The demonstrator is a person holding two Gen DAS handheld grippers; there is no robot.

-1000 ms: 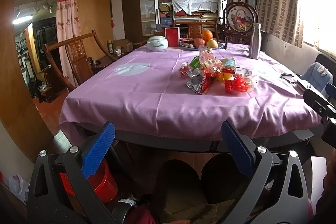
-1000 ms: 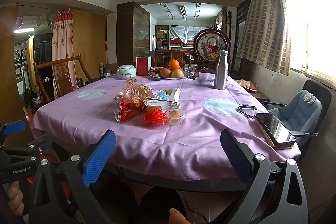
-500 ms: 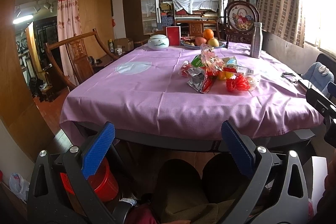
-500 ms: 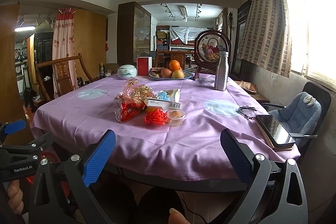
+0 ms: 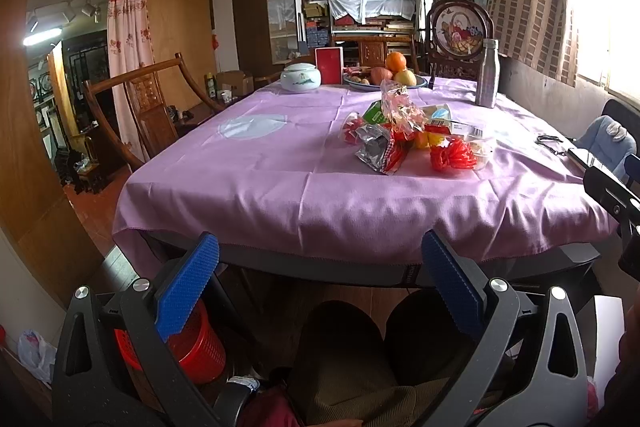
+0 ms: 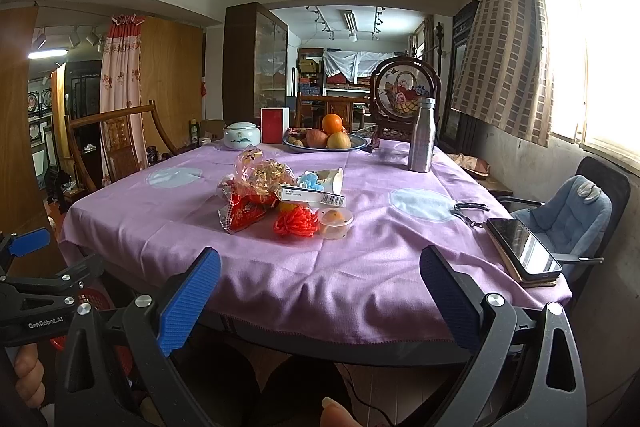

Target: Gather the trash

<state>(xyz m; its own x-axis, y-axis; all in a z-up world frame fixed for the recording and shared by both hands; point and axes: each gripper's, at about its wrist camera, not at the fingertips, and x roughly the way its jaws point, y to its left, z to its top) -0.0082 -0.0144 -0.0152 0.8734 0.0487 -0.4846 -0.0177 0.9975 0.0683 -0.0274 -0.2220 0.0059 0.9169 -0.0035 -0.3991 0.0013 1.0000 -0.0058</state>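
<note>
A heap of trash (image 5: 412,139) (image 6: 280,199) lies mid-table on the purple cloth: a crinkled clear wrapper, a red snack packet (image 6: 242,213), a red net (image 6: 296,223), a small plastic cup (image 6: 336,223) and a barcoded box. My left gripper (image 5: 320,287) hangs open below the table's near edge, well short of the heap. My right gripper (image 6: 320,299) is open too, at the near edge, nothing between its fingers. A red basket (image 5: 196,347) stands on the floor under the table's left corner.
At the far end stand a fruit plate (image 6: 326,139), a white lidded jar (image 6: 241,135), a red box (image 6: 275,125) and a steel bottle (image 6: 422,135). A phone (image 6: 522,249) and keys (image 6: 468,211) lie at the right edge. Wooden chair (image 5: 136,103) left, blue chair (image 6: 568,211) right.
The left wrist view has crept slightly nearer the table. Both grippers stay open and hold nothing.
</note>
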